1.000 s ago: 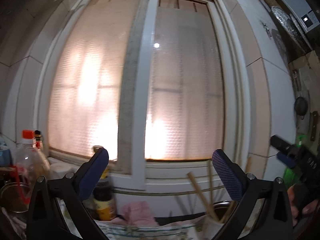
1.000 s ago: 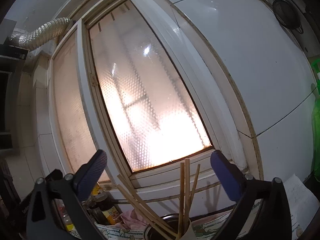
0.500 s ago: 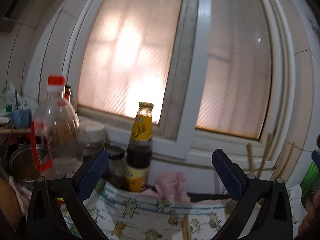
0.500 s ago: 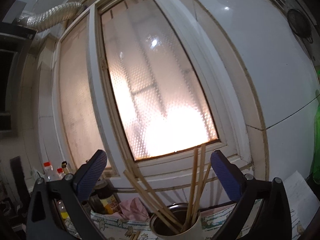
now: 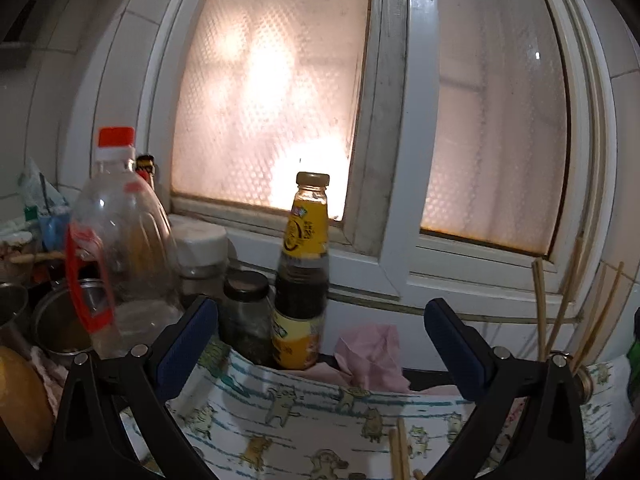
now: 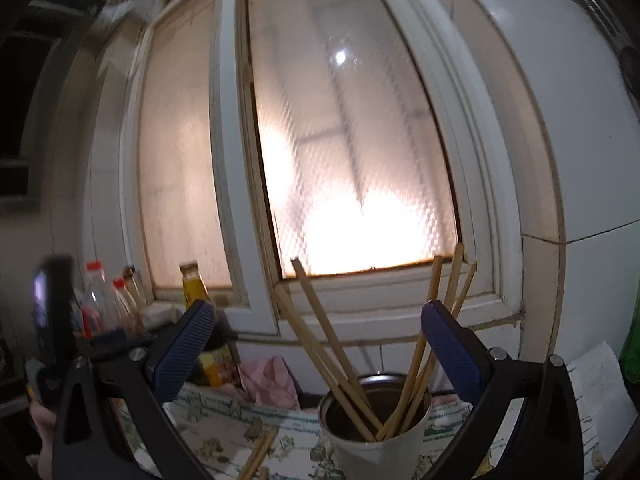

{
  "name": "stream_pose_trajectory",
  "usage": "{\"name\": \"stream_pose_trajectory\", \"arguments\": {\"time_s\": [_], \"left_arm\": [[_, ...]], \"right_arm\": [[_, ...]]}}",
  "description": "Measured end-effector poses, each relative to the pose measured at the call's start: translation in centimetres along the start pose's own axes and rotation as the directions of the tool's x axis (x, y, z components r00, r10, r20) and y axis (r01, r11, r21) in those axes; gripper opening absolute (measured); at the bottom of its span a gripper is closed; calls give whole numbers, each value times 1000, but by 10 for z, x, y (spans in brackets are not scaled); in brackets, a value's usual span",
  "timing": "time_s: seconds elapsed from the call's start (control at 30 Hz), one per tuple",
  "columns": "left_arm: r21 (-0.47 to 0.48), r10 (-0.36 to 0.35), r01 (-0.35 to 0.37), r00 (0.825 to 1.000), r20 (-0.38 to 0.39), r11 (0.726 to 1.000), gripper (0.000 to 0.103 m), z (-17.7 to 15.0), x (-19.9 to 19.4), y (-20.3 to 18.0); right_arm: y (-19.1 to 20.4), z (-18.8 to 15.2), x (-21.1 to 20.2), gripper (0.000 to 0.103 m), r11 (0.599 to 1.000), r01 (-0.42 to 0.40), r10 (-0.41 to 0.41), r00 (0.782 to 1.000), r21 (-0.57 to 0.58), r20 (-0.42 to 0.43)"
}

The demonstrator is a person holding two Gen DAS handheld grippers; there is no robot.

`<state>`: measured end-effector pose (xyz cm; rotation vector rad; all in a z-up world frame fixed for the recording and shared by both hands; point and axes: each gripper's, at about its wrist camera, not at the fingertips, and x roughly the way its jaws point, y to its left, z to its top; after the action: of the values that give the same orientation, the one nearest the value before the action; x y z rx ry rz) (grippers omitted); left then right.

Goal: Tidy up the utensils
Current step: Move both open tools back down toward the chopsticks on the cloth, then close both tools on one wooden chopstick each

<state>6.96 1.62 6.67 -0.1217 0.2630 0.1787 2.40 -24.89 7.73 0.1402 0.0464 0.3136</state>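
Observation:
A white cup (image 6: pixel 376 440) with a metal inside stands on a patterned cloth (image 6: pixel 224 432) and holds several bamboo chopsticks (image 6: pixel 328 344). My right gripper (image 6: pixel 320 344) is open and empty, just in front of and above the cup. More loose chopsticks (image 6: pixel 258 454) lie on the cloth left of the cup. In the left wrist view the loose chopsticks (image 5: pixel 398 452) show at the bottom, and the standing ones (image 5: pixel 560 312) at far right. My left gripper (image 5: pixel 320 344) is open and empty above the cloth (image 5: pixel 304 412).
A dark sauce bottle with a yellow label (image 5: pixel 302 276), a small jar (image 5: pixel 245 316), a clear plastic bottle with a red cap (image 5: pixel 120 232), a metal pot (image 5: pixel 68 320) and a pink rag (image 5: pixel 372 354) crowd the back by the frosted window (image 5: pixel 272 100).
Both cameras have tilted down from the window toward the counter. The bottles, cloth, cup and loose chopsticks have come into view. Both grippers stay open.

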Motion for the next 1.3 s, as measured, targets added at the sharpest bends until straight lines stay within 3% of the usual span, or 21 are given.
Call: {"name": "stream_pose_trajectory", "arguments": {"time_s": [0.1,0.23,0.43,0.47,0.53,0.57,0.63,0.73,0.9,0.97,1.07,1.13,1.23,1.3], "left_arm": [[41,31,-29,998,-58,999,103,-2,13,-2],[76,62,-49,982,-180,996,103,-8,39,-1],[32,64,-59,983,-175,998,103,-8,35,8],[30,70,-66,983,-168,997,103,-7,35,9],[37,82,-76,982,-168,996,103,-7,35,9],[42,83,-77,981,-178,996,103,-8,37,9],[67,102,-89,970,-222,994,103,-11,45,7],[110,113,-83,947,-299,990,103,-19,61,1],[122,84,-39,917,-390,992,103,-32,77,-6],[108,79,-39,916,-394,993,103,-35,79,-6],[146,98,-41,907,-410,988,103,-41,86,-10],[138,73,-12,894,-442,990,102,-46,93,-13],[124,19,51,862,-507,991,91,-54,99,-17],[120,-3,82,839,-544,989,81,-60,104,-21]], "right_arm": [[4,-3,11,103,999,-36,35,996,-20,-78],[6,-8,23,103,996,-84,82,981,-8,-176],[21,-14,22,102,989,-135,119,971,-62,-209],[26,-15,22,99,987,-136,114,970,-90,-216],[35,-20,25,77,981,-142,107,964,-134,-244],[39,-24,29,72,976,-161,116,955,-148,-274],[46,-34,39,49,966,-210,144,924,-154,-354],[54,-53,58,29,962,-230,133,867,-150,-481],[52,-84,82,27,971,-218,113,782,-99,-614],[49,-93,90,19,972,-225,128,738,-63,-662],[50,-102,94,17,975,-211,101,712,-75,-695],[55,-108,95,17,963,-245,92,689,-111,-719],[61,-116,96,17,946,-306,123,645,-107,-754],[63,-122,98,17,946,-297,93,631,-129,-770]]}}
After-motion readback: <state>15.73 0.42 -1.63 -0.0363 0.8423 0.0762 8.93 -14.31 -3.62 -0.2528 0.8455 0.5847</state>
